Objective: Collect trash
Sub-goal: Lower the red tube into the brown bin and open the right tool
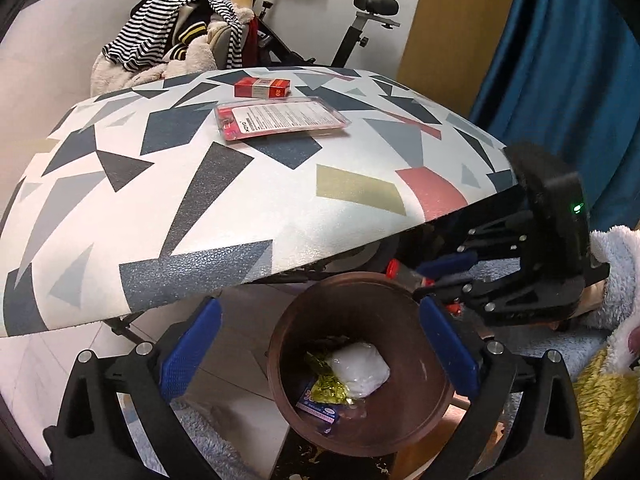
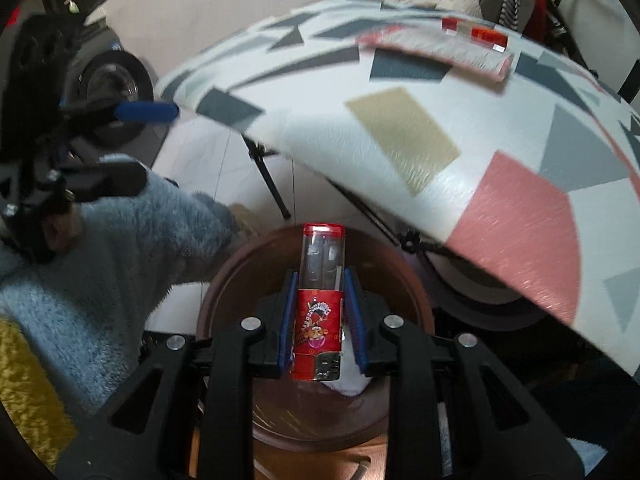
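Note:
My right gripper (image 2: 320,300) is shut on a red-labelled clear plastic tube (image 2: 320,292) and holds it over the brown round bin (image 2: 224,280). In the left wrist view the right gripper (image 1: 432,276) shows at the bin's far rim with the tube's red cap (image 1: 393,268). My left gripper (image 1: 316,344) is open and empty above the bin (image 1: 280,364), which holds a white wad (image 1: 362,368), a yellow-green wrapper (image 1: 328,386) and a blue packet (image 1: 318,404). A red box (image 1: 262,87) and a clear pink blister pack (image 1: 280,120) lie on the patterned table (image 1: 200,208).
An exercise bike (image 1: 352,40) and a chair piled with striped clothes (image 1: 172,40) stand behind the table. A blue curtain (image 1: 560,60) hangs at the right. The table's black legs (image 2: 272,184) stand near the bin. A fluffy blue rug (image 1: 192,440) lies on the floor.

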{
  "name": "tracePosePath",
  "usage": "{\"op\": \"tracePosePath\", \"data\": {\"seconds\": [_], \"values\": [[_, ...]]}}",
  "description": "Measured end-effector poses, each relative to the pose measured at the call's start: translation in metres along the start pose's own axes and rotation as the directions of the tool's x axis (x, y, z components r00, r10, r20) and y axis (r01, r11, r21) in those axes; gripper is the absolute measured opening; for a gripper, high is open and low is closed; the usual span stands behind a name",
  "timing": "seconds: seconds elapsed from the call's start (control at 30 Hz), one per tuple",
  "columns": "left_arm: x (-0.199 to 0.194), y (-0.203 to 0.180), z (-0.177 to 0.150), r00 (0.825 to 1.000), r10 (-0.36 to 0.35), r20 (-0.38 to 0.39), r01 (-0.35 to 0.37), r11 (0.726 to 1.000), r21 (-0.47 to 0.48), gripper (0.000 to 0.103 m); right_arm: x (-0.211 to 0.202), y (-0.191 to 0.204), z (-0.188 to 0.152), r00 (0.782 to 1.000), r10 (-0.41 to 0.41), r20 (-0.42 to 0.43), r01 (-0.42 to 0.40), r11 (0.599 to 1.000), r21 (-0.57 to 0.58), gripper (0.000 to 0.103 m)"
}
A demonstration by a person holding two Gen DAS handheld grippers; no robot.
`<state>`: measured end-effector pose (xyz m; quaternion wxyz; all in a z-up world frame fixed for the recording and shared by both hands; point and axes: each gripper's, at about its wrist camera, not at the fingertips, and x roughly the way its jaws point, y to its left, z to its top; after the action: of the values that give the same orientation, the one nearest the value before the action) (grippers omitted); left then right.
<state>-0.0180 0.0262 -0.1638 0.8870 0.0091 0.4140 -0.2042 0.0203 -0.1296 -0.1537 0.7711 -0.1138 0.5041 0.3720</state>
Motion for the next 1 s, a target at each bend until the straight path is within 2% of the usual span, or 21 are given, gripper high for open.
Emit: {"op": "tracePosePath", "data": {"seconds": [0.17,0.33,0.6,0.7,0.77,0.87,1.0], "values": [[0.003,0.006,-0.001,1.0,0.025,-0.007,-0.025,0.999,-0.029,0.097,0.014,-0.004,-0.004,0.999,-0.015,-0.046,0.017,0.999,0.034,0.027],[0.002,0.01,-0.002,1.0,0.021,-0.005,-0.022,0.999,-0.044,0.097,0.021,0.0,-0.006,0.997,-0.026,-0.071,0.027,1.0,0.014,0.027],[0.004,0.012,-0.002,1.0,0.026,-0.013,-0.027,0.998,-0.054,0.097,0.029,0.001,-0.006,0.996,-0.037,-0.084,0.038,0.999,0.012,0.028],[0.006,0.012,-0.003,0.999,0.026,-0.022,-0.028,0.998,-0.057,0.097,0.027,-0.001,-0.006,0.996,-0.046,-0.081,0.048,0.999,0.014,0.043],[0.007,0.012,-0.003,0.999,0.026,-0.025,-0.028,0.998,-0.059,0.097,0.026,0.0,-0.005,0.996,-0.052,-0.072,0.053,0.999,0.012,0.071],[0.006,0.013,-0.003,0.999,0.026,-0.025,-0.027,0.998,-0.063,0.097,0.023,0.001,-0.004,0.997,-0.06,-0.058,0.06,0.998,0.003,0.094],[0.006,0.013,-0.004,0.999,0.024,-0.027,-0.026,0.997,-0.069,0.097,0.02,0.001,-0.003,0.997,-0.062,-0.052,0.062,0.998,-0.005,0.097]]}}
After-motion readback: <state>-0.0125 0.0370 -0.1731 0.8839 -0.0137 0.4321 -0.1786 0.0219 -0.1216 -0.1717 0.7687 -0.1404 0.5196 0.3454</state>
